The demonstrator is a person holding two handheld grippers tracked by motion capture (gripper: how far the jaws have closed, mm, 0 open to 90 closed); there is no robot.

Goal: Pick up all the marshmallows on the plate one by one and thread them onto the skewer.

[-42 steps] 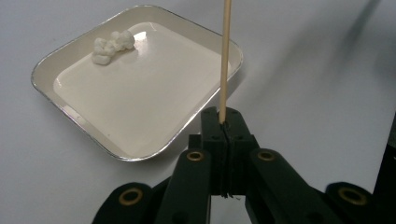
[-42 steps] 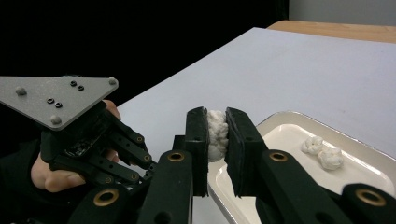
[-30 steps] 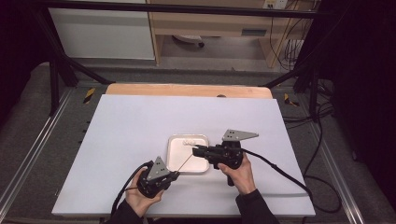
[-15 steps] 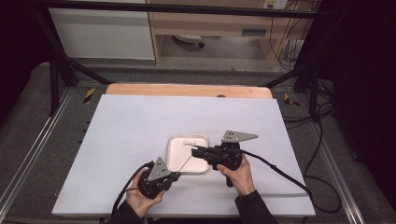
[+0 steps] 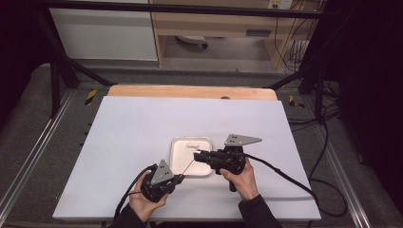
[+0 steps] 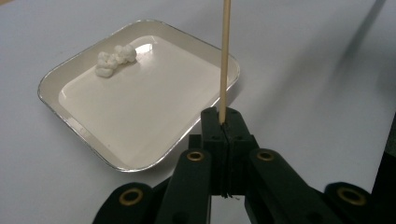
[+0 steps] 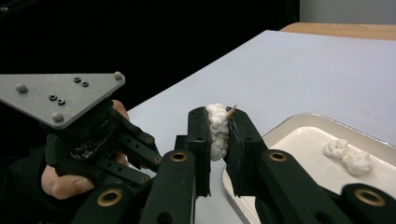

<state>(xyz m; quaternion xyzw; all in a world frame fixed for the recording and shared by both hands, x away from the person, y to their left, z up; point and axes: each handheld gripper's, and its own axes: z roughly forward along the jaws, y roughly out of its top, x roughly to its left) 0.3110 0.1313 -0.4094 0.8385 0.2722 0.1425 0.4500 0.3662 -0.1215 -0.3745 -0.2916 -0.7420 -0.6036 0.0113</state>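
A thin wooden skewer [image 6: 224, 60] stands up from my left gripper [image 6: 222, 123], whose jaws are shut on its lower end. In the high view the skewer [image 5: 187, 167] slants from the left gripper [image 5: 179, 176] up to the right gripper [image 5: 197, 154] over the tray's front part. My right gripper [image 7: 219, 126] is shut on a soft white lump [image 7: 217, 133], and the skewer's pointed tip [image 7: 230, 110] pokes out of the lump's top. A small white tray [image 6: 140, 116] with a silver rim holds more white lumps [image 6: 114, 58] in one corner.
The tray [image 5: 176, 159] lies near the front middle of a white tabletop [image 5: 142, 128]. A wooden strip [image 5: 190, 91] runs along the far edge. Cables [image 5: 280, 173] trail from both grippers toward the front and right. Dark frame rails flank the table.
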